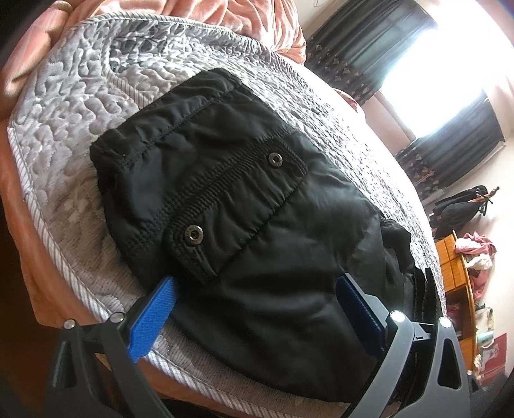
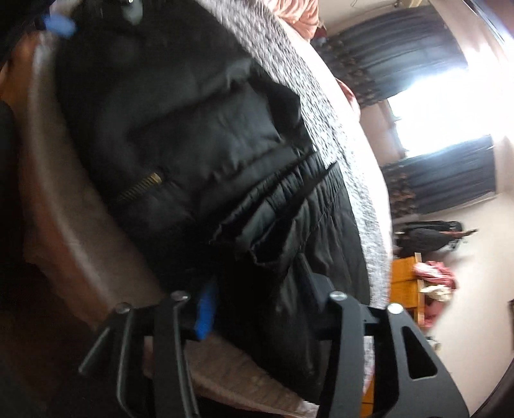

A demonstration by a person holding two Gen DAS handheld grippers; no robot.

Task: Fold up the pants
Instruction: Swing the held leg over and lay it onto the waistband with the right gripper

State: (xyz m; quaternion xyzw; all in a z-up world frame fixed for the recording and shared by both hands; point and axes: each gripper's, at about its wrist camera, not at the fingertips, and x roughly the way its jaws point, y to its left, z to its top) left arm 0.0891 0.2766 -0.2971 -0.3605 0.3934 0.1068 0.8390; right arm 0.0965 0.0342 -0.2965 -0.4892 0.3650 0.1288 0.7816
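Observation:
Black pants [image 1: 244, 205] lie folded into a thick bundle on the bed's grey quilted cover [image 1: 70, 106], with two metal snaps on a ribbed flap facing up. My left gripper [image 1: 257, 281] is open wide, and its blue fingers [image 1: 154, 308] straddle the bundle's near edge. In the blurred right wrist view the pants [image 2: 199, 135] show a brass zipper [image 2: 141, 186] and stacked folded edges. There my right gripper [image 2: 257, 273] stands open with black cloth lying loose between its jaws. A blue pad of the left gripper [image 2: 59, 22] shows at the top left.
A pink blanket [image 1: 225, 16] is heaped at the bed's far end. The orange-brown bed edge [image 1: 38, 273] runs close to the pants on the near side. To the right are dark curtains [image 1: 456, 154], a bright window and a wooden desk [image 1: 456, 267] piled with clothes.

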